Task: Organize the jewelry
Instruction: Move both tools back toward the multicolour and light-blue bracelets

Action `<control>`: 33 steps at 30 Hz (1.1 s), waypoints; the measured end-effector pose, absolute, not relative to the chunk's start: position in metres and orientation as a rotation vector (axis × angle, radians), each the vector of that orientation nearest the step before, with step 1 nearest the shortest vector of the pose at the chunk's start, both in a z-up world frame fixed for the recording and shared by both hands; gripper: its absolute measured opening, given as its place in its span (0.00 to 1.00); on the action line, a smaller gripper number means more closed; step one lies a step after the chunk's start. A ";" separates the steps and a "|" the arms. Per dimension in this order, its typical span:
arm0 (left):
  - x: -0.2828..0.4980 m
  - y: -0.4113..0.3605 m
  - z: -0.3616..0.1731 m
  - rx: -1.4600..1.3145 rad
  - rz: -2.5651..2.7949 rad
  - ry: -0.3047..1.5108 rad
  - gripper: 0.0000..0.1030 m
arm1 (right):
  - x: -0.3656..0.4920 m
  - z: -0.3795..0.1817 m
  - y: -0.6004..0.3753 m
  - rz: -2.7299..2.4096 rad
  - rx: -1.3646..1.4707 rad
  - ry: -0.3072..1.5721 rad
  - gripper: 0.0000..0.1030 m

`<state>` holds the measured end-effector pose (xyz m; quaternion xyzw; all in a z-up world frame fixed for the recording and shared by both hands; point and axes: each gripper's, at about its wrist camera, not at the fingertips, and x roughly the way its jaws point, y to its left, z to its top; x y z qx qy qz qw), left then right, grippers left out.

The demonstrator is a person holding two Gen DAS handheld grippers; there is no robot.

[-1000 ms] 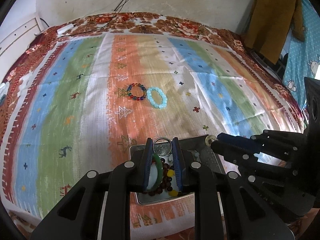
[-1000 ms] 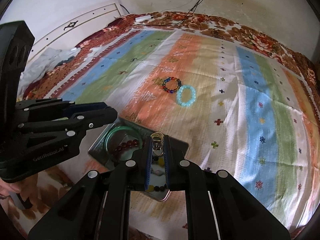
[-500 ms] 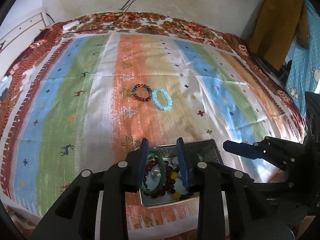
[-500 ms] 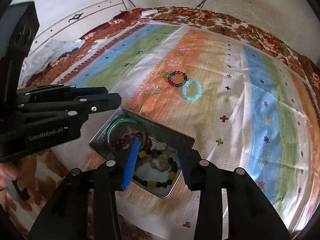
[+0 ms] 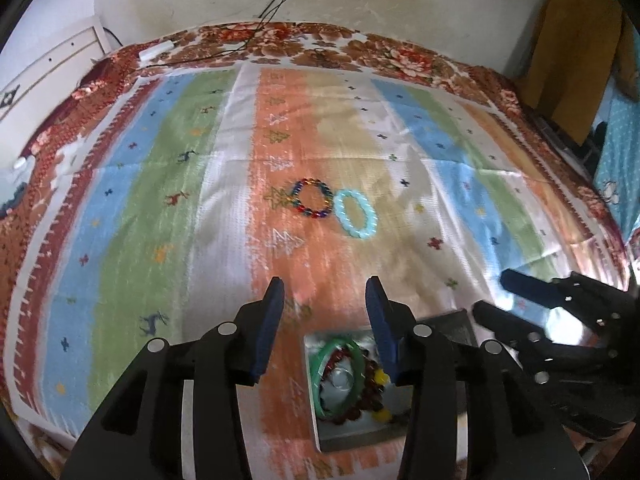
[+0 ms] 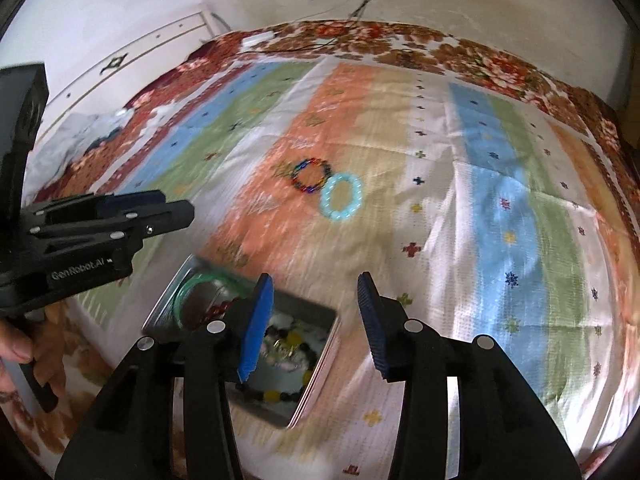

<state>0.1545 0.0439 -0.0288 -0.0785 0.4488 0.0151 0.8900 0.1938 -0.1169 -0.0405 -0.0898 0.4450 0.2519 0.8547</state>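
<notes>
A metal tin (image 5: 352, 438) (image 6: 168, 300) lies near the bed's front edge. It holds a green bangle (image 5: 325, 376) (image 6: 188, 286), dark red beads, yellow-and-black beads and a small silver ring. A multicoloured bead bracelet (image 5: 314, 198) (image 6: 312, 176) and a pale turquoise bead bracelet (image 5: 356, 214) (image 6: 342, 197) lie side by side on the striped cloth further out. My left gripper (image 5: 326, 294) is open and empty, above the tin's far left edge. My right gripper (image 6: 316, 294) is open and empty, above the tin's far right corner.
The striped cloth (image 5: 140, 200) covers a bed with a floral border (image 5: 320, 46). Cables (image 5: 280, 0) hang down the back wall to a white power strip (image 5: 156, 50). A brown garment (image 5: 568, 52) hangs at the right. A white headboard (image 6: 140, 52) stands at the left.
Both grippers were shut over the tin a second ago, the right on a small ring. Both have opened and pulled back and up; the ring now lies in the tin.
</notes>
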 end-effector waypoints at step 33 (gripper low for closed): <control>0.237 0.042 -0.048 0.032 0.071 0.964 0.53 | 0.293 -0.064 -0.111 0.434 -0.130 0.972 0.48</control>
